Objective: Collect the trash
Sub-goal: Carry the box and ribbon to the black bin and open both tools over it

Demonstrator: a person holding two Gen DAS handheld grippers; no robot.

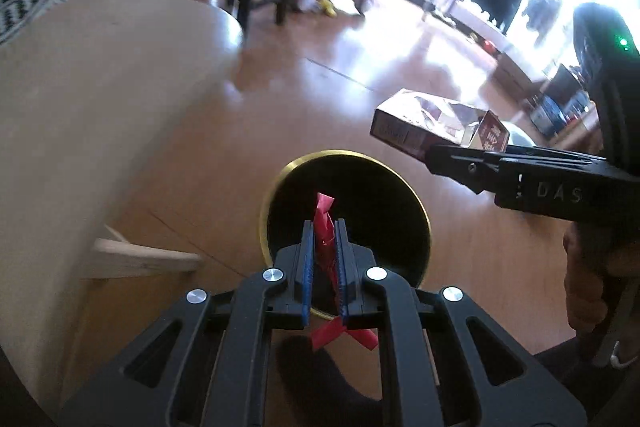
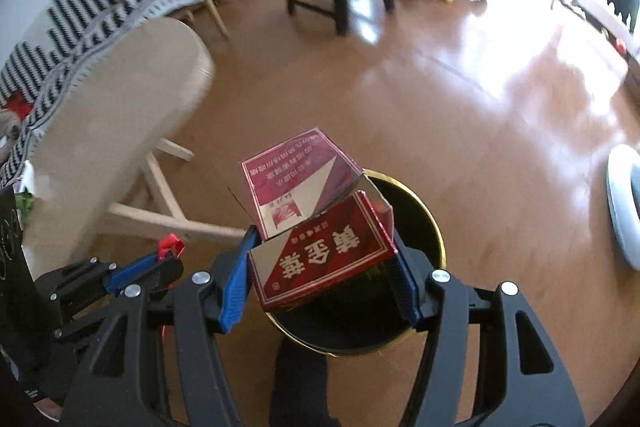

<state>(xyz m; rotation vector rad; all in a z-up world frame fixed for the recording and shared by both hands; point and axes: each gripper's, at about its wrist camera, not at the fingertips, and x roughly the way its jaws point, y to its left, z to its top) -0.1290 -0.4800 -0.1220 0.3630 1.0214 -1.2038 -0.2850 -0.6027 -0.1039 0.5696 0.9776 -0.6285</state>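
We hold both items above the round black gold-rimmed bin (image 1: 416, 203), lower centre of frame. The left gripper (image 1: 325, 247) fingers clamp the red twisted wrapper (image 1: 323, 227); the right gripper (image 2: 324, 267) fingers clamp the red cardboard pack (image 2: 320, 259). Release remains.

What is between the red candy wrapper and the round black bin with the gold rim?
Nothing but air: in the left wrist view the red candy wrapper hangs over the round black bin.
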